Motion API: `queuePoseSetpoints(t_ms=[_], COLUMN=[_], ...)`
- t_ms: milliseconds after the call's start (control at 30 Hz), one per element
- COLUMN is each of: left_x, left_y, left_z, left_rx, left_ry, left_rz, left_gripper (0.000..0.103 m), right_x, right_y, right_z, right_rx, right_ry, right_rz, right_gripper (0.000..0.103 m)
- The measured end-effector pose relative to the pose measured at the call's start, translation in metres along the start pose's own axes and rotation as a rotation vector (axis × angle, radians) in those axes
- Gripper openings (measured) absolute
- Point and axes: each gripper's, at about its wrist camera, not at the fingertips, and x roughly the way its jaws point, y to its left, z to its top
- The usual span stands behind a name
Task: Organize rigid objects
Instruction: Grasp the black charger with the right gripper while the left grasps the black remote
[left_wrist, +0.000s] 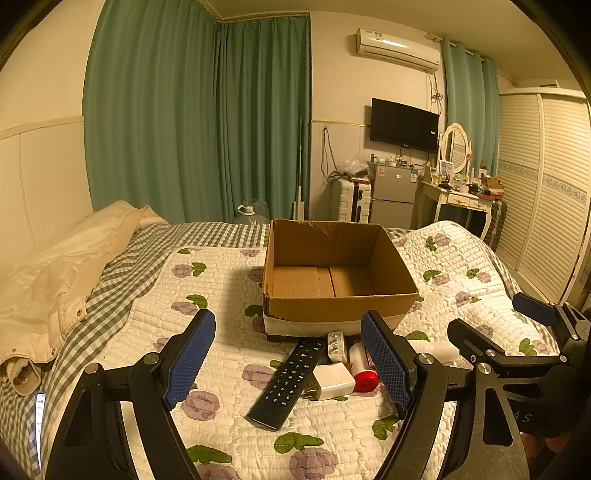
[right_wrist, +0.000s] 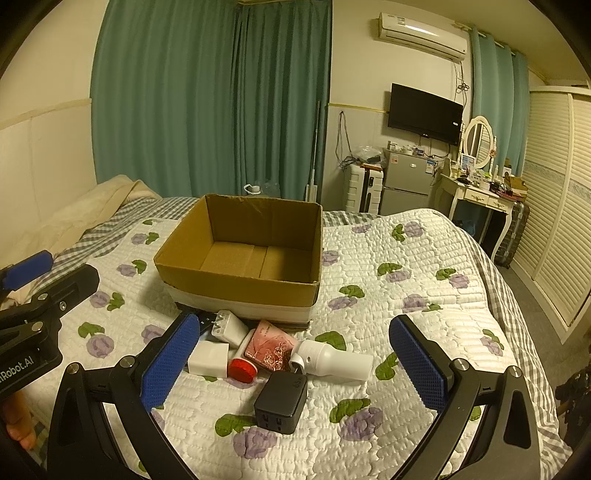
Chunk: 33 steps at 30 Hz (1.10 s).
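Small bedroom under warm yellowish light. Green curtains (left_wrist: 195, 110) across the far corner, cream walls. Wall-mounted air conditioner (left_wrist: 399, 50) up high, black TV (left_wrist: 404, 125) below it — switched off. Small grey fridge (left_wrist: 393, 195) beside a white suitcase (left_wrist: 351, 201). White dressing table (left_wrist: 461, 199) with an oval mirror (left_wrist: 456, 147), then a louvred wardrobe (left_wrist: 546, 184). Flowered quilt (right_wrist: 388, 258) over the bed.

Warm, yellowish indoor light fills both views; the cardboard box (left_wrist: 334, 273) casts a soft shadow leftward, focus is sharp, and fisheye bending darkens the corners.
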Motion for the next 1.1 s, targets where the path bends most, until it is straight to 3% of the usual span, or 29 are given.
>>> queuePoseSetpoints(t_ms=[200, 333, 467, 633, 700, 833, 900, 1100], left_x=[0.009, 0.025, 0.046, 0.073, 0.082, 0.094, 0.097, 0.125], left_y=[0.006, 0.015, 0.021, 0.024, 0.024, 0.021, 0.017, 0.004], left_z=[-0.006, -0.015, -0.027, -0.046, -0.054, -0.063, -0.063, -0.062], left_rx=[0.005, -0.001, 0.004, 0.022, 0.031, 0.058, 0.071, 0.11], left_ry=[0.027, 0.071, 0.136, 0.225, 0.261, 0.312, 0.326, 0.4], left_rz=[0.018, 0.036, 0.059, 0.085, 0.09, 0.099, 0.091, 0.029], left_gripper=[0.084, 0.084, 0.084, 0.084, 0.084, 0.084, 0.083, 0.081], right_x=[0.019, 0.057, 0.1, 0.129, 0.136, 0.132, 0.119, 0.102], right_y=[0.005, 0.013, 0.016, 0.006, 0.005, -0.001, -0.004, 0.002], right_z=[-0.007, -0.029, -0.057, -0.073, -0.076, -0.077, -0.07, -0.045], right_rx=[-0.019, -0.059, -0.068, -0.019, -0.019, 0.0, -0.004, -0.05], right_ry=[0.052, 0.161, 0.306, 0.403, 0.425, 0.403, 0.367, 0.287], right_rz=[-0.007, -0.024, -0.018, 0.003, 0.022, 0.059, 0.092, 0.151], right_gripper=[0.103, 0.103, 0.088, 0.069, 0.053, 0.052, 0.042, 0.042])
